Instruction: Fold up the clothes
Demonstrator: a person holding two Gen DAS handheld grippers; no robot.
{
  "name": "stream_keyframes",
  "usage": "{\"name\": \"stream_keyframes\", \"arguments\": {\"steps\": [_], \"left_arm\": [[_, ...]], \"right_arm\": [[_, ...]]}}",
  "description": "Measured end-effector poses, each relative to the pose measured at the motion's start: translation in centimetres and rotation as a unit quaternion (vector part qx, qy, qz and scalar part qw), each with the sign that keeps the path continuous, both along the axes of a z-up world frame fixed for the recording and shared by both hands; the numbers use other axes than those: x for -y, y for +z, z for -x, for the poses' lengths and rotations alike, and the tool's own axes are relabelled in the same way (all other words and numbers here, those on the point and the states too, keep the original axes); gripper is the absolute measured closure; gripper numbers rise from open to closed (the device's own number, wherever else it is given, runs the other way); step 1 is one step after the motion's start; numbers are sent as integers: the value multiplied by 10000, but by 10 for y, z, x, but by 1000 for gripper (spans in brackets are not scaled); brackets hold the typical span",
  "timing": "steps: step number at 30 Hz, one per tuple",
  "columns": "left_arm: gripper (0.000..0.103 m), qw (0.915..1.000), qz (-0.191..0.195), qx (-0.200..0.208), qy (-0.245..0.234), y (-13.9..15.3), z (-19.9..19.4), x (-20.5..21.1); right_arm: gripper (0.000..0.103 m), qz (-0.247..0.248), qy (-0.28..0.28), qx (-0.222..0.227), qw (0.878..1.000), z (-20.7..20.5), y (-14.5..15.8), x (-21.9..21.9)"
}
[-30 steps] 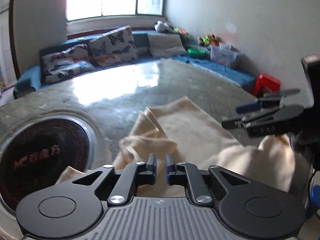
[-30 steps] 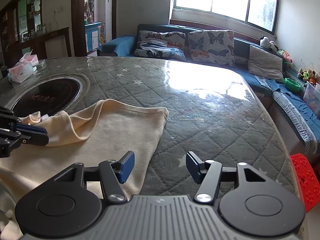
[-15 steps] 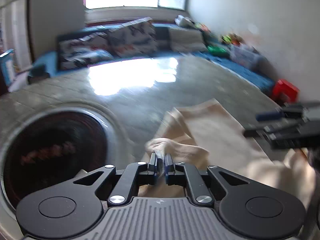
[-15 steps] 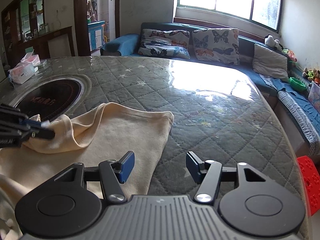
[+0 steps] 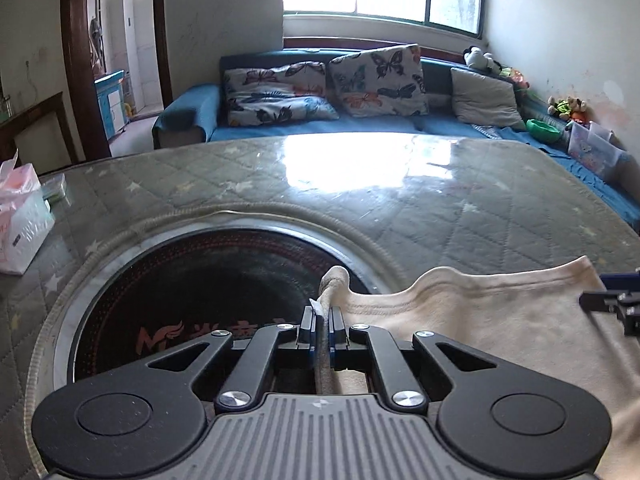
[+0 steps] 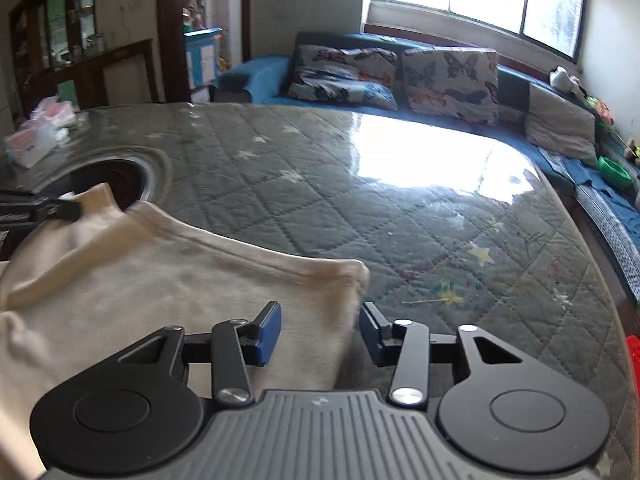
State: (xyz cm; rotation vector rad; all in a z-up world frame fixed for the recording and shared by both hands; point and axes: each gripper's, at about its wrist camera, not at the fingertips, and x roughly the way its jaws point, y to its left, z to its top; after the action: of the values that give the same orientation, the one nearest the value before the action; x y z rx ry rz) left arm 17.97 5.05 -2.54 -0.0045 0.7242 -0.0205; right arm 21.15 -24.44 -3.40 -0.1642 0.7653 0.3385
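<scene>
Garment (image 6: 168, 292) spread on tabletop (image 6: 400, 216); my left tongs (image 5: 322, 322) clamp its bunched corner, my right tongs (image 6: 320, 330) closing astride side edge, pads not yet pressing. Risk: thin bite slips when pulled.

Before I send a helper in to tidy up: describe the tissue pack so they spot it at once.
Start at the quilted grey table with the round black cooktop sunk into it. Just past the cooktop's rim, at the table's edge, sits the tissue pack: pink-and-white soft plastic, the only boxy thing there.
</scene>
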Motion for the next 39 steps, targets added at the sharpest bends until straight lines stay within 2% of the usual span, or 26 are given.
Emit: {"name": "stream_keyframes", "arguments": {"steps": [2,9,14,17,21,25,27,29,31,35,39], "left_arm": [[97,10000,-3,-35,59,-2,-4,-1],[92,9989,57,-160,446,-6,-22,-19],[92,9975,82,-53,698,10,-6,-40],[91,9982,226,15,552,22,14,-44],[91,9997,235,3,-15,24,40,-22],[89,9996,-102,-104,-251,11,49,0],[89,9998,0,-123,-162,11,51,-7],[89,9997,243,-17,-21,17,57,-21],[89,9997,230,94,62,21,66,-33],[90,9995,246,11,-177,20,84,-40],[90,9980,270,-62,-566,16,105,-35]], "right_arm": [[70,9,-61,21,10000,-10,-1,-1],[69,240,-223,77,9994,-44,-2,-11],[68,427,-105,188,9989,-31,6,-13],[61,387,118,189,9990,-13,13,-15],[51,373,564,137,9976,18,18,-25],[51,355,935,33,9950,50,15,-41],[51,445,1086,1,9931,63,13,-46],[51,535,1145,-1,9920,72,11,-48],[51,509,1132,-19,9923,82,10,-45],[51,367,1064,-31,9936,93,11,-39],[46,313,1068,-43,9938,102,12,-37]]}}
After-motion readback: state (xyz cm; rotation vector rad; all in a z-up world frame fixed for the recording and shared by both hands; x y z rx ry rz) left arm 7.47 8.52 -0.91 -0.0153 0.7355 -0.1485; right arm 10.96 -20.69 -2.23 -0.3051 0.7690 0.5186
